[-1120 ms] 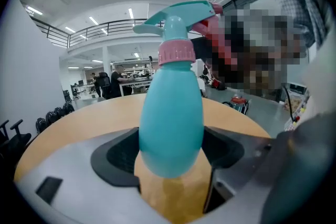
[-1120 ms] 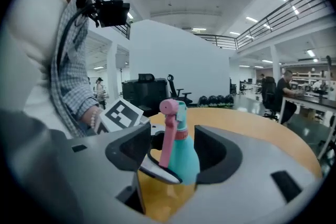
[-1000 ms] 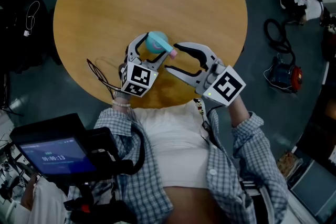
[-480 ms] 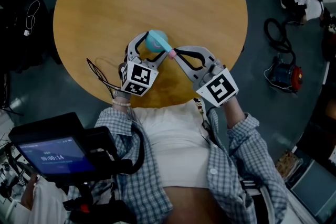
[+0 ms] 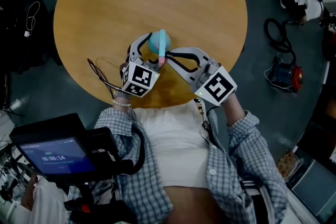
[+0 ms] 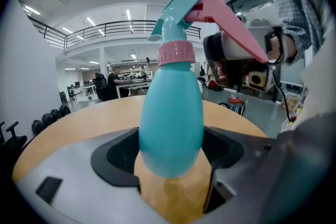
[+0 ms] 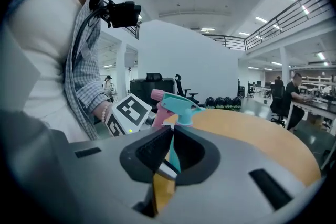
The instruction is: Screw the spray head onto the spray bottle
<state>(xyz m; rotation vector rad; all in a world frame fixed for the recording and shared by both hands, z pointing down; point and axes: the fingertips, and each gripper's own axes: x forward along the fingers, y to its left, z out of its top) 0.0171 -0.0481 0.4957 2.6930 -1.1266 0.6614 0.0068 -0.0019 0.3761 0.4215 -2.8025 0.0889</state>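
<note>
Table: round wooden table (image 5: 105, 8), its near edge against the person's body.
Spray bottle: teal spray bottle (image 6: 170, 118) stands upright over the near part of the table, between the two grippers; whether its rounded base touches the wood cannot be told.
Spray head: teal spray head (image 6: 184, 2) sits on top of the bottle, with the pink collar (image 6: 177, 53) at the neck. In the head view the nozzle points toward the near side.
Trigger: pink trigger (image 6: 231, 23) slopes down and right from the head, toward the right gripper.
Left gripper: left gripper (image 6: 170, 160) comes in from the near left, its jaws clamped on the lower body of the bottle, one on each side.
Right gripper: right gripper (image 5: 167, 55) reaches in from the near right. Its jaws are drawn together and pinch the lower end of the trigger, just beside the left gripper's right jaw.
Cable: thin black cable (image 5: 102, 76) loops on the wood, left of the left gripper.
Sleeves: checked sleeves (image 5: 247, 134) lead back from both grippers.
Screen: small lit screen (image 5: 52, 157) at the near left, below the table edge.
Floor: red and blue machine (image 5: 286, 73) stands on the dark floor, well to the right of the table.
</note>
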